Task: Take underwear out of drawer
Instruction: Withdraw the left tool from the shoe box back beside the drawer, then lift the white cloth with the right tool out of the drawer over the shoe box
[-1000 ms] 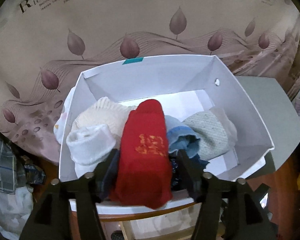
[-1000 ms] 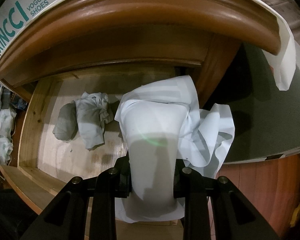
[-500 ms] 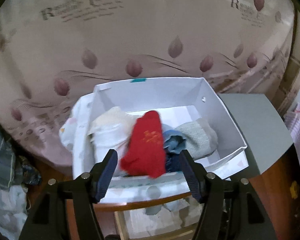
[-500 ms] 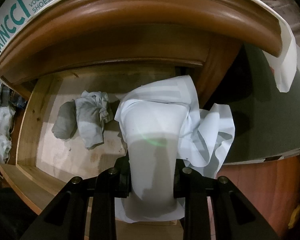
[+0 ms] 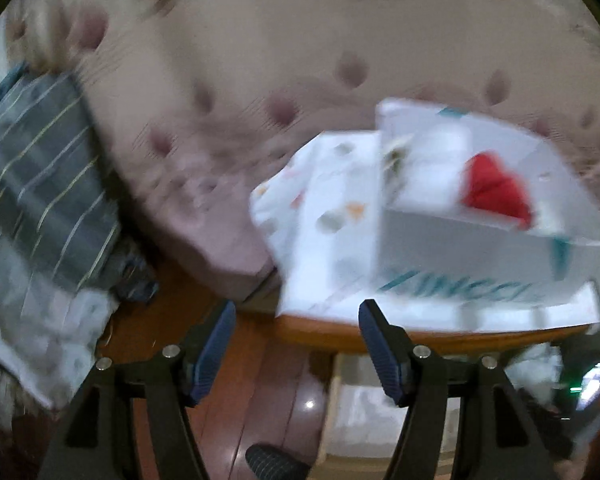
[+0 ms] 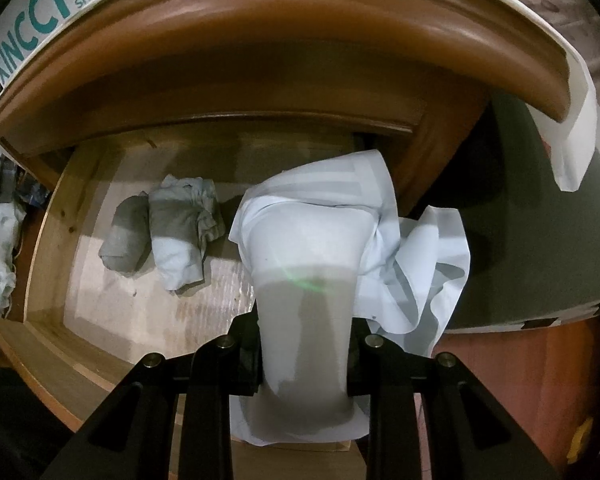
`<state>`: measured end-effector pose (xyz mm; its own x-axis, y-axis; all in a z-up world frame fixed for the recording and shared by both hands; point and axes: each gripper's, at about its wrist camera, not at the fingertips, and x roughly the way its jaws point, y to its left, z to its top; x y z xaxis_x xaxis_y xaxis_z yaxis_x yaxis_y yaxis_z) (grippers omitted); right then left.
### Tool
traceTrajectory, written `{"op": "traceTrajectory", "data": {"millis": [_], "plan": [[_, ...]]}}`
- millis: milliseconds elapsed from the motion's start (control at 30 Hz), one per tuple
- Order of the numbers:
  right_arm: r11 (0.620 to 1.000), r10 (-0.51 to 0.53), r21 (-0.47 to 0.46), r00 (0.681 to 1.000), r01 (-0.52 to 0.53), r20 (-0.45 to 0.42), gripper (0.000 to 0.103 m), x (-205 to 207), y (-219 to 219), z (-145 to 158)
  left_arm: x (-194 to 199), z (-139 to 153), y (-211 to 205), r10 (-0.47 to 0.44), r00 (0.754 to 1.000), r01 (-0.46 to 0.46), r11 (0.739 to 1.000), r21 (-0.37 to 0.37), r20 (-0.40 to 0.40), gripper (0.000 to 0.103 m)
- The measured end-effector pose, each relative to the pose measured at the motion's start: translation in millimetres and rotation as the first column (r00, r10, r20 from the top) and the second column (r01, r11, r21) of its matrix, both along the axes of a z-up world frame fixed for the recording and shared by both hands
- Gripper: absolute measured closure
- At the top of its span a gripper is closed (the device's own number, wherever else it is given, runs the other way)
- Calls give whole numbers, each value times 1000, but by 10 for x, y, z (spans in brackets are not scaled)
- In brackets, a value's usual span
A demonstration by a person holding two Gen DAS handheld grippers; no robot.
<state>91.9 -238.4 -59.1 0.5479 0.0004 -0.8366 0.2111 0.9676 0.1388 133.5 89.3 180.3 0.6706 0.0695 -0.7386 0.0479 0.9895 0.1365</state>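
right claw: clamped tight on a pale white piece of underwear, the cloth is squeezed between the two fingers and bunches up ahead of them, with a loose fold spilling off to the right

drawer: open, right under and ahead of the right claw, bare wood bottom with light walls

still in the drawer: a crumpled light blue-grey piece ahead and left of the right claw, and a rolled grey piece touching its left side, both lying on the drawer bottom, apart from the held cloth

above the drawer: the rounded brown edge of the desk arches over the far side, and a white shoe box with teal lettering sits on top of it, far left

left claw: wide open, nothing between the blue pads, pointing down at the brown wood floor. this view is really smeared with motion blur

ahead and right of the left claw: the desk edge, then the same white box on it, with something red and some white stuff inside, can't make out more than that

beside the box: a white cloth with coloured spots up against its left side

far left of the left claw: a grey striped fabric and a pale bundle below it

furthest back: a pinkish bed cover with leaf print
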Motion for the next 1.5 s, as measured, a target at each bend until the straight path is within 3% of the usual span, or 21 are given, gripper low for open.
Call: {"op": "traceTrajectory", "data": {"millis": [133, 233, 367, 467, 600, 767, 1067, 1500], "plan": [[1000, -9, 2, 1000, 9, 9, 78, -14, -17, 17, 75, -564, 176, 117, 993, -115, 992, 60, -33, 37], [1000, -10, 9, 1000, 10, 10, 78, -31, -24, 7, 145, -904, 234, 174, 983, -170, 984, 62, -65, 37], [1000, -11, 6, 1000, 10, 16, 78, -37, -22, 14, 220, -1220, 307, 232, 965, -238, 970, -40, -125, 37], [1000, -16, 16, 1000, 16, 17, 78, -38, -33, 15, 228, -1373, 309, 241, 959, -252, 966, -63, -146, 37], [1000, 1, 0, 1000, -1, 26, 78, -62, -32, 37, 215, -1452, 269, 216, 970, -216, 976, 13, -114, 37], [1000, 15, 9, 999, -16, 46, 78, -85, -48, 86, 208, -1478, 381, 229, 961, -240, 969, -55, -153, 37], [998, 14, 58, 999, -17, 47, 78, -178, 9, 180, 287, -1536, 464, 251, 949, -267, 962, -65, -192, 37], [997, 59, 31, 990, -64, 130, 78, -504, 101, 984, 264, -1488, 354, 214, 961, -224, 974, -42, -175, 37]]}}
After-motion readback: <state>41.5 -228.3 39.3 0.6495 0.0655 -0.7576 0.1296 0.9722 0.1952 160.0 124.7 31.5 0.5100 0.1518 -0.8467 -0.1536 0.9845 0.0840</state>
